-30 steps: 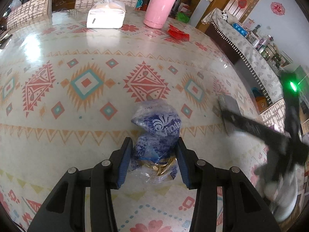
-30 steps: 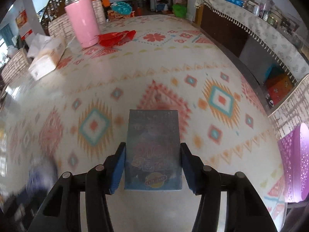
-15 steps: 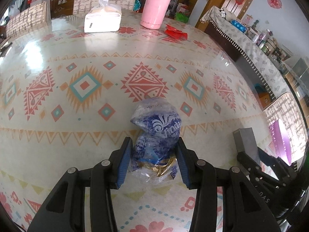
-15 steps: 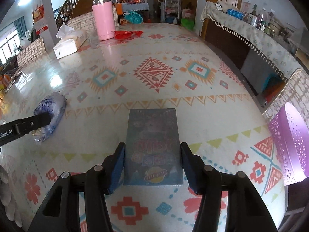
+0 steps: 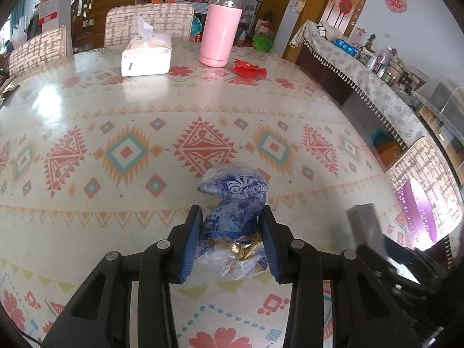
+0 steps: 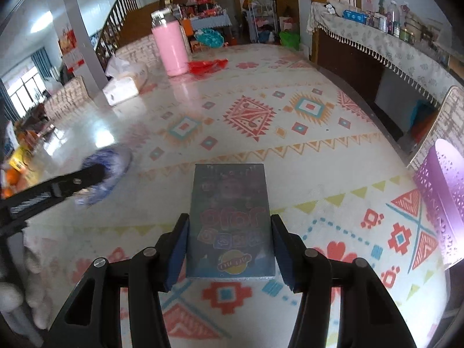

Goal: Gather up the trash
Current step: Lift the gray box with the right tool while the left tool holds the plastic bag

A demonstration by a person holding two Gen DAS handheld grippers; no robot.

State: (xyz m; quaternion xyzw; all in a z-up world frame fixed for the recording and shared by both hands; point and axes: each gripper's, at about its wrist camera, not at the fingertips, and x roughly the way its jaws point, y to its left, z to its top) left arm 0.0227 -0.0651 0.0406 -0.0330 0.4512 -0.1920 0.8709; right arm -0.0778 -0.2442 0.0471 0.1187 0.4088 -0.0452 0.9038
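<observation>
Blue crinkled plastic bag (image 5: 232, 211) sits between the jaws of the left gripper (image 5: 230, 242), which are closing on it just above the patterned table (image 5: 87, 101). Right gripper (image 6: 229, 249) holds a flat dark box (image 6: 230, 220) by its long edges, its jaws narrowing a little. A purple bin (image 6: 440, 200) stands at the table's right edge. Best to squeeze the bag firmly at its bunched base, and carry the box level over the bin before letting go.
</observation>
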